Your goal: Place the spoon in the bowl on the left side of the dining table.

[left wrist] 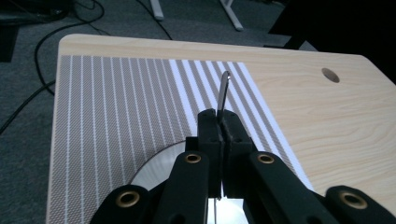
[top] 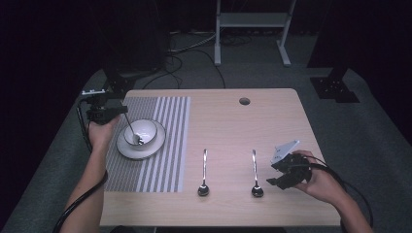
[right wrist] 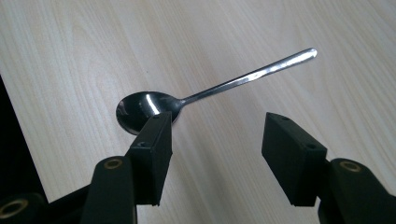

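Steel spoon [left wrist: 224, 91] clamped in left gripper [top: 108, 112] over bowl [top: 145, 128], right gripper [right wrist: 215, 140] apart near table edge [top: 218, 224]

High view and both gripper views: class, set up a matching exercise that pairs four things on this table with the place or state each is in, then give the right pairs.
Things:
1. spoon in the left gripper
2. bowl
3. right gripper
4. striped placemat

Places or states:
A. jaws apart, nothing between them, beside a spoon lying on the wood
B. lies flat under the plate
C. handle clamped, its tip down in the bowl
D. stands on the plate

Pairs: 1-C, 2-D, 3-A, 4-B
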### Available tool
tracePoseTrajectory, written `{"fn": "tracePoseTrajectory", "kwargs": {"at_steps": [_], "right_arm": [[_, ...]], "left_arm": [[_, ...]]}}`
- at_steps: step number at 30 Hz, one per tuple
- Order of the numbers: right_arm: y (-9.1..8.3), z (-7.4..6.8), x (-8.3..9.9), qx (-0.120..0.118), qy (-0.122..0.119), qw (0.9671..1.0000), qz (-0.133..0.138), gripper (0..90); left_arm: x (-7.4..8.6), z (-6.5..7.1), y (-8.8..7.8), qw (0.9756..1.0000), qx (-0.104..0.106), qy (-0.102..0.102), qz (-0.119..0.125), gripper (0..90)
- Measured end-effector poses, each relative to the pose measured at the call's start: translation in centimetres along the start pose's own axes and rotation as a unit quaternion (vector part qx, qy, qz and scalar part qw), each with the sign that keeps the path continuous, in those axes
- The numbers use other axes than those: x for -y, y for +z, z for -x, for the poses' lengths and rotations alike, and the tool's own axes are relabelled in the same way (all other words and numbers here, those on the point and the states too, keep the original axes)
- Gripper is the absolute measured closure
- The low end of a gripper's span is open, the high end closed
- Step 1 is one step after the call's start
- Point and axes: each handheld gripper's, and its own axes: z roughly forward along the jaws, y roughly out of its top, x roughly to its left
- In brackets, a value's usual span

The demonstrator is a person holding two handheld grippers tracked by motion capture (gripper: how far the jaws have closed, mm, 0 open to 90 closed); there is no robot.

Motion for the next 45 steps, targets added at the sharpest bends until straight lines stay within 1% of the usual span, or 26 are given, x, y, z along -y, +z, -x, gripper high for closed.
{"fn": "tracePoseTrajectory", "kwargs": {"at_steps": [2, 10, 13, 14, 17, 23, 26, 31, 38, 40, 42, 45], "right_arm": [[0.0, 0.0, 0.1, 0.001, 0.000, 1.0000, -0.001, 41.6], [0.1, 0.1, 0.3, 0.003, 0.001, 1.0000, -0.005, 41.5], [0.2, 0.2, 0.3, 0.002, 0.005, 1.0000, -0.005, 41.4], [0.2, 0.2, 0.4, 0.002, 0.006, 1.0000, -0.005, 41.5], [0.2, 0.3, 0.5, 0.002, 0.006, 1.0000, -0.006, 41.5], [0.2, 0.4, 0.5, 0.003, 0.007, 1.0000, -0.005, 41.5], [0.2, 0.4, 0.4, 0.002, 0.007, 1.0000, -0.005, 41.5], [0.2, 0.5, 0.3, 0.002, 0.007, 1.0000, -0.007, 41.4], [0.3, 0.7, 0.3, 0.002, 0.008, 1.0000, -0.003, 41.2], [0.4, 0.7, 0.4, 0.002, 0.013, 0.9999, -0.004, 41.0], [0.5, 0.8, 0.6, 0.001, 0.017, 0.9999, -0.004, 40.7], [0.6, 1.0, 0.7, 0.001, 0.023, 0.9997, -0.007, 40.1]], "left_arm": [[0.2, -0.3, -0.1, 1.0000, -0.003, -0.002, -0.005, 87.4], [0.7, -1.4, -0.5, 0.9998, -0.013, -0.015, -0.009, 85.2], [1.0, -1.8, -0.5, 0.9995, -0.019, -0.021, -0.011, 83.7], [1.2, -1.9, -0.5, 0.9995, -0.020, -0.020, -0.014, 83.2], [1.4, -2.2, -0.5, 0.9993, -0.022, -0.027, -0.013, 82.3], [1.7, -2.5, -0.5, 0.9991, -0.025, -0.028, -0.018, 80.4], [2.0, -2.8, -0.5, 0.9988, -0.027, -0.035, -0.019, 78.4], [2.4, -3.2, -0.5, 0.9986, -0.026, -0.039, -0.023, 75.9], [2.9, -3.4, -0.7, 0.9987, -0.022, -0.040, -0.023, 70.6], [3.1, -3.5, -0.8, 0.9986, -0.019, -0.043, -0.022, 68.5], [3.3, -3.6, -0.8, 0.9984, -0.016, -0.046, -0.027, 65.3], [3.8, -3.8, -0.8, 0.9985, -0.012, -0.043, -0.032, 63.2]]}}
